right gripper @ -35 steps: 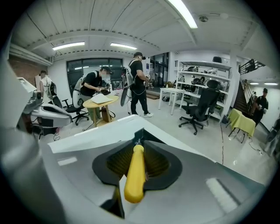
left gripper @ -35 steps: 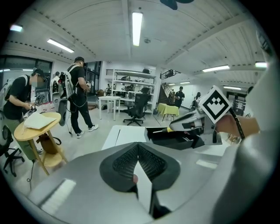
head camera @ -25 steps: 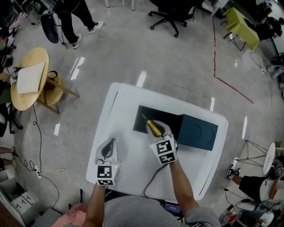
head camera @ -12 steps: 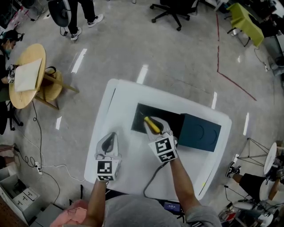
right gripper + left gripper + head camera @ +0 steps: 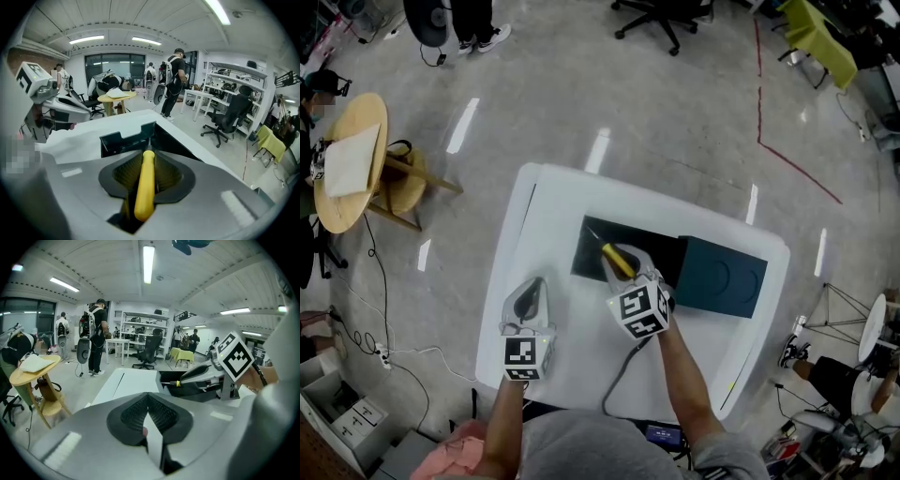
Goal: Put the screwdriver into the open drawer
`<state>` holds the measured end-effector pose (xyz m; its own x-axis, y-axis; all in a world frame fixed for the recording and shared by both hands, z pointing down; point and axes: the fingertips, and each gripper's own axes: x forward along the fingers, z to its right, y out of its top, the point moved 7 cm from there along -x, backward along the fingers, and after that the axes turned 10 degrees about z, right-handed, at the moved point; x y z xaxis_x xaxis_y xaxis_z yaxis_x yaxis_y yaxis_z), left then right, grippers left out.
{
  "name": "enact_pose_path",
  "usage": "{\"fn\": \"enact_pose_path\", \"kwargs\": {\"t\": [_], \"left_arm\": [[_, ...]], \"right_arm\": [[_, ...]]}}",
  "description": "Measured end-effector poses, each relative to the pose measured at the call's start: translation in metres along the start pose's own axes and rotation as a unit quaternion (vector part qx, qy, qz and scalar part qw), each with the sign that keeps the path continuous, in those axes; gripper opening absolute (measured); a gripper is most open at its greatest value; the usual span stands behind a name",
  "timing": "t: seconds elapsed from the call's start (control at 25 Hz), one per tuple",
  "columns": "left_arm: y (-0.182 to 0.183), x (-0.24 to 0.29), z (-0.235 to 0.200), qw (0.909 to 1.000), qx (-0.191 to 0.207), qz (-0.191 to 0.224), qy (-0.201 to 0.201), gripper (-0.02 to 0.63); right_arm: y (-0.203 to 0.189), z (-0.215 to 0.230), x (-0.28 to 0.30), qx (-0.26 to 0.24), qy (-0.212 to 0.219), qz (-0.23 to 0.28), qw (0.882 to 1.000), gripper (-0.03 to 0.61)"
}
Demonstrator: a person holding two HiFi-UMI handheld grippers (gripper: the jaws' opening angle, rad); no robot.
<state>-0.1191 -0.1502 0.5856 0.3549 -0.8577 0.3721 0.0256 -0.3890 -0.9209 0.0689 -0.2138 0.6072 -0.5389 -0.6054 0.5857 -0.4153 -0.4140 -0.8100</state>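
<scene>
Screwdriver [image 5: 144, 185] pinched by yellow handle in right gripper [image 5: 626, 265] jaws, which are just opened slightly further. Tip held over open drawer [image 5: 581, 261], mid-bench [image 5: 548, 211]. Left gripper [image 5: 528, 300] jaws pressed together, nothing between, near bench's near-left corner.

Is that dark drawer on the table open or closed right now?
Open. The drawer stands pulled out of its dark case, its hollow inside showing.

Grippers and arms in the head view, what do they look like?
The left gripper and right gripper are light grey with dark ribbed pads, each carrying a white cube with black square markers. A dark cable trails from the right one. The person wears a grey top.
</scene>
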Motion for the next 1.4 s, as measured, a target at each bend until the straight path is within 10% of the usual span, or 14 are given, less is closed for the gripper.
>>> {"fn": "enact_pose_path", "kwargs": {"t": [1.4], "left_arm": [[0.013,-0.022,0.002,0.9998,0.004,0.018,0.002,0.011]], "right_arm": [[0.006,-0.004,-0.011,0.025,-0.016,0.012,0.999,0.158]]}}
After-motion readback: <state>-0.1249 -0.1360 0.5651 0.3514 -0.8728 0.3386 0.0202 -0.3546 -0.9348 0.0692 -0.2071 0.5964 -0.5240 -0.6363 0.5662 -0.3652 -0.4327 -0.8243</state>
